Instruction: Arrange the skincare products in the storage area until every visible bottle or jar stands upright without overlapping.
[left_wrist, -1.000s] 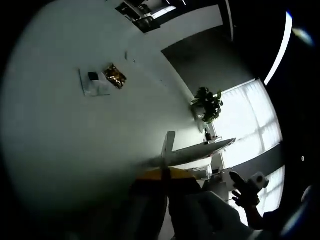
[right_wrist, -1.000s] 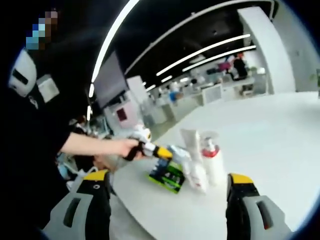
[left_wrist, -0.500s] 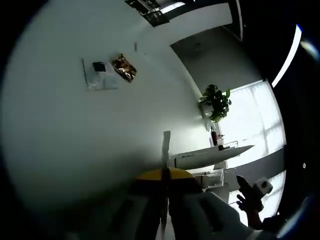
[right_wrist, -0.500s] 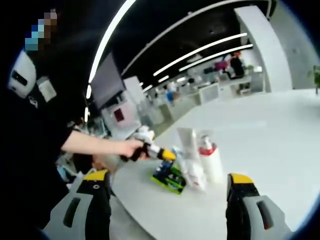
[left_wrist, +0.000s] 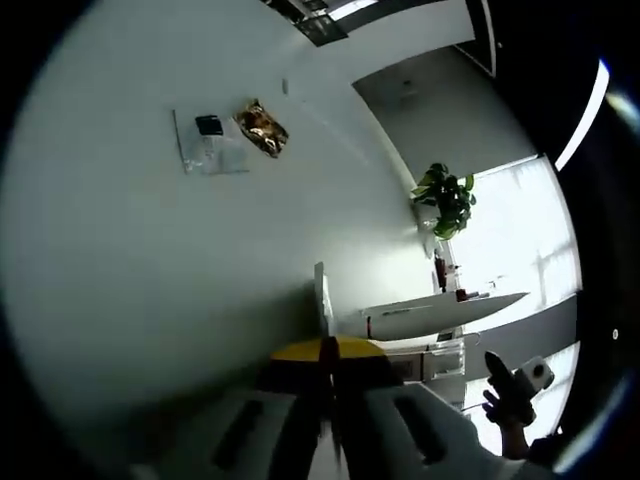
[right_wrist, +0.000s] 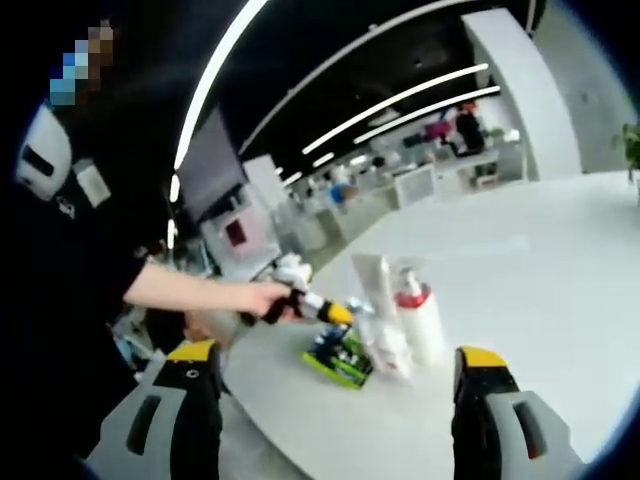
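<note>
Your right hand-held gripper (right_wrist: 335, 420) is released, short of the pump bottle (right_wrist: 418, 318) and tube (right_wrist: 377, 300) near the desk (right_wrist: 560, 270) edge. Your left hand-held gripper (left_wrist: 329, 352) looks clenched on nothing. The bottle seems light, smooth and tippy, so grip its body low.

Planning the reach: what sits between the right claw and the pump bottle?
Bare white table, seen in the right gripper view, between the open right claw and the pump bottle.

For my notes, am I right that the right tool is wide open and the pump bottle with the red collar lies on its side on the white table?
Not quite: in the right gripper view the pump bottle stands upright on the white table. The right tool is indeed wide open.
</note>
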